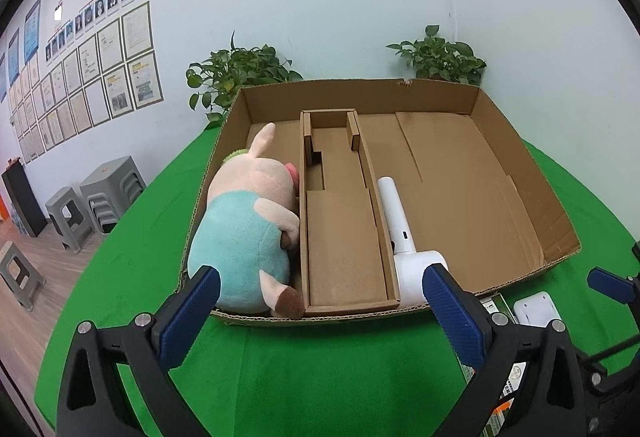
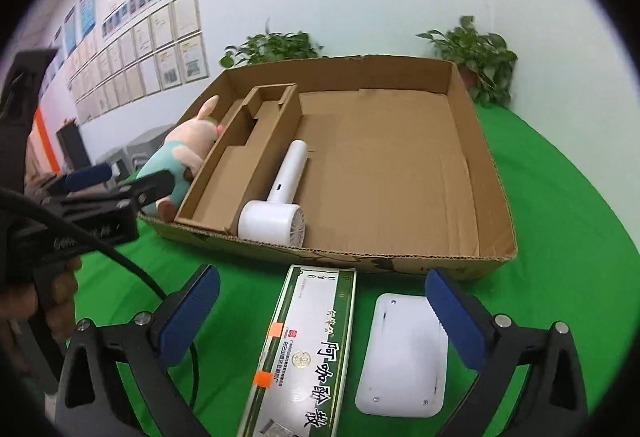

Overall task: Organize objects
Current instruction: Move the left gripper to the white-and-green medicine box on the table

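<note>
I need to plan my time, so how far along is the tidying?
Done: the pink and teal plush toy and white hair dryer lie in the cardboard box. In hand: nothing, both grippers are open. Left: the green and white carton and flat white device on the green cloth.
</note>
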`<control>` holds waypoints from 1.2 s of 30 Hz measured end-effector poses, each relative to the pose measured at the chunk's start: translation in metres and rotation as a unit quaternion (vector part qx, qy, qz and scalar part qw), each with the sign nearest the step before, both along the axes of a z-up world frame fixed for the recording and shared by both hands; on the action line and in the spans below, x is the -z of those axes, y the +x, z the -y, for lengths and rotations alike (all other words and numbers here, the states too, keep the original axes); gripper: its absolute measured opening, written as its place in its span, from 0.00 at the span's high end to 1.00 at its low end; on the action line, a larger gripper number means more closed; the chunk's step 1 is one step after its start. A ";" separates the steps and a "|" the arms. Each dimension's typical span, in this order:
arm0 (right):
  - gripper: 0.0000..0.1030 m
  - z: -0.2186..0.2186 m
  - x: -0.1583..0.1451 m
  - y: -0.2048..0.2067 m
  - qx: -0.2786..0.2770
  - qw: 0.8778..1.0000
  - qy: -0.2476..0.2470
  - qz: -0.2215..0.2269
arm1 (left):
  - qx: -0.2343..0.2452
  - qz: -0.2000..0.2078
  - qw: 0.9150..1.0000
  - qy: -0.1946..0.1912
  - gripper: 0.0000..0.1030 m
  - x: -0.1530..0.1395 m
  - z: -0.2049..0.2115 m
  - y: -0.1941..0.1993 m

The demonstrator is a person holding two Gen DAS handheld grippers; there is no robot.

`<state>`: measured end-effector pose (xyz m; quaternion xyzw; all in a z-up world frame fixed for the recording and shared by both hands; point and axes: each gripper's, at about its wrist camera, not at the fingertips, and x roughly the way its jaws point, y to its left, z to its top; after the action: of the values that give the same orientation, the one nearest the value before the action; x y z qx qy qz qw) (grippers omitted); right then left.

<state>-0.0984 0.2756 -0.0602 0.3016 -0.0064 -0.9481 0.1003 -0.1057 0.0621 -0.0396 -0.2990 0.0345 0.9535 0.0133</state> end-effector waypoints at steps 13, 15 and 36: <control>0.01 0.013 0.046 0.065 -0.104 0.993 0.000 0.050 | 0.116 0.090 0.988 0.048 0.01 0.047 -0.002 -0.013; 0.01 0.008 0.050 0.068 -0.092 0.994 -0.006 0.057 | 0.134 0.100 0.984 0.055 0.01 0.053 -0.008 -0.014; 0.15 0.018 0.063 0.062 -0.081 0.993 0.051 0.075 | 0.273 0.235 0.911 0.201 0.20 0.083 -0.053 -0.052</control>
<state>-0.0364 0.2577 -0.1234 0.3760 0.0588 -0.9108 0.1603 -0.1576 0.1149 -0.1229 -0.4847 -0.0814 0.8015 0.3407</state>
